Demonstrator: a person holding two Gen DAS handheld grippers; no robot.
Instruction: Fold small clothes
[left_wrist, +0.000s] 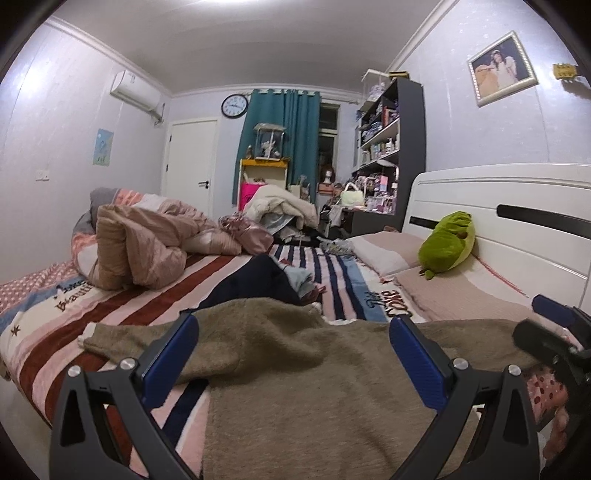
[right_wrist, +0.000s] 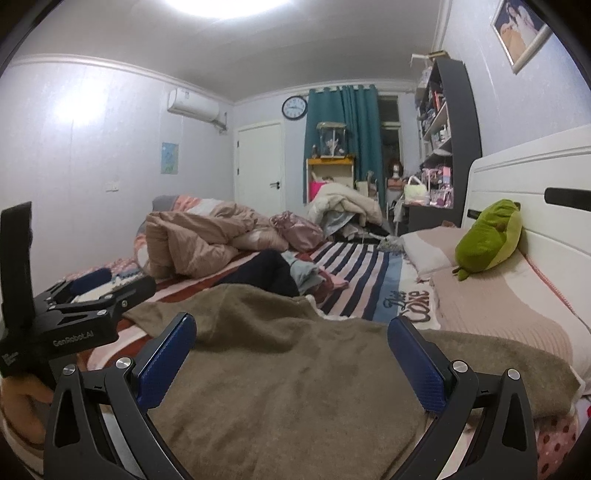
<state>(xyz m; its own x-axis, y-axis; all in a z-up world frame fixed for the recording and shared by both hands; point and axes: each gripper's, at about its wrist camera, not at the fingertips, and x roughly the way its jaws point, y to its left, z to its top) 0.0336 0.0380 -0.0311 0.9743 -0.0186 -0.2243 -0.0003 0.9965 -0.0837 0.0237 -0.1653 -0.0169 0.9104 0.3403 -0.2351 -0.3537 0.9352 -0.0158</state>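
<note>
Brown fuzzy garment (left_wrist: 295, 369) lies spread flat on the striped bed (left_wrist: 343, 280), seemingly ready for folding, while the left tool (left_wrist: 293, 354) and right tool (right_wrist: 291, 350) hover wide apart above it, gripping nothing.

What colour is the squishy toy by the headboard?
Bright green. The plush toy shows best in the right wrist view.

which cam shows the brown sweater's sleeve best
The left wrist view: the brown sweater has its sleeve stretched leftward across the striped sheet, cuff visible. In the right wrist view the left claw covers most of that sleeve; only the body shows well.
</note>
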